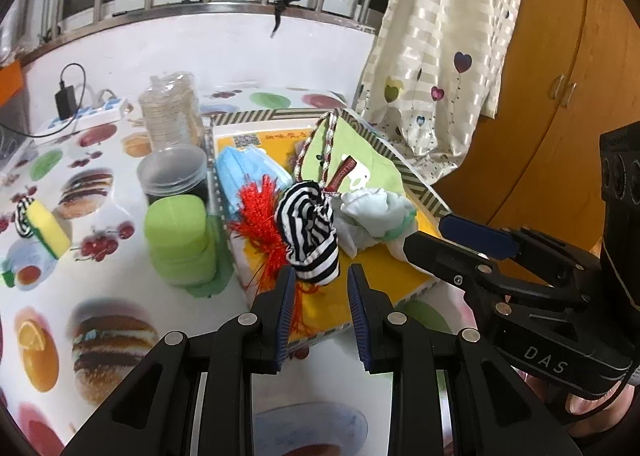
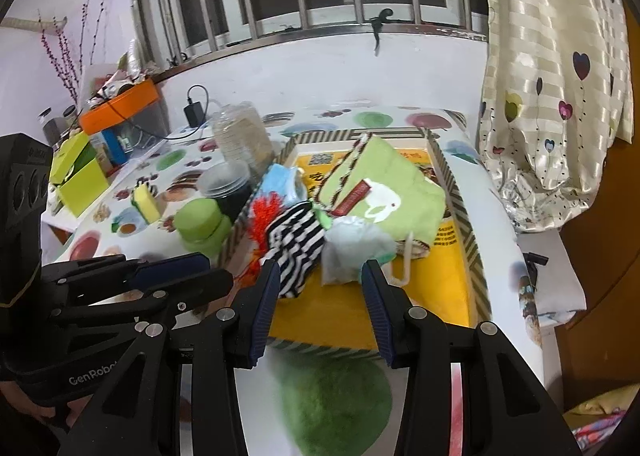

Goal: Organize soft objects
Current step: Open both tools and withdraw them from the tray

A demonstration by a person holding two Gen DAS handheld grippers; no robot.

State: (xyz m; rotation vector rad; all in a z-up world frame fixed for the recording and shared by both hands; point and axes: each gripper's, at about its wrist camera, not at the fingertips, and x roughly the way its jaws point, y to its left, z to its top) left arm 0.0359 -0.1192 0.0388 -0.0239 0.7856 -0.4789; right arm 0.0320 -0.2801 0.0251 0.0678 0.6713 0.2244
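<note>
A shallow box tray with a striped rim (image 1: pixel 424 192) (image 2: pixel 472 240) and a yellow floor holds the soft things: a black-and-white striped cloth (image 1: pixel 308 232) (image 2: pixel 296 240), a pale mint cloth (image 1: pixel 372 216) (image 2: pixel 352 244), a green pouch with a white bear (image 1: pixel 352 160) (image 2: pixel 384 184), a blue face mask (image 1: pixel 248 172) (image 2: pixel 282 180) and a red tassel (image 1: pixel 256 216) (image 2: pixel 264 212). My left gripper (image 1: pixel 321 276) (image 2: pixel 218 266) is open just short of the striped cloth, pads not pressing it. My right gripper (image 2: pixel 322 276) (image 1: pixel 426 234) is open in front of the mint cloth, holding nothing.
Left of the tray stand a green lidded tub (image 1: pixel 176 232) (image 2: pixel 200 222), a dark jar with a clear lid (image 1: pixel 174 172) and a stack of clear containers (image 1: pixel 172 112). A yellow sponge (image 1: pixel 46 228), a power strip (image 1: pixel 84 118) and a curtain (image 1: pixel 448 36) are also nearby.
</note>
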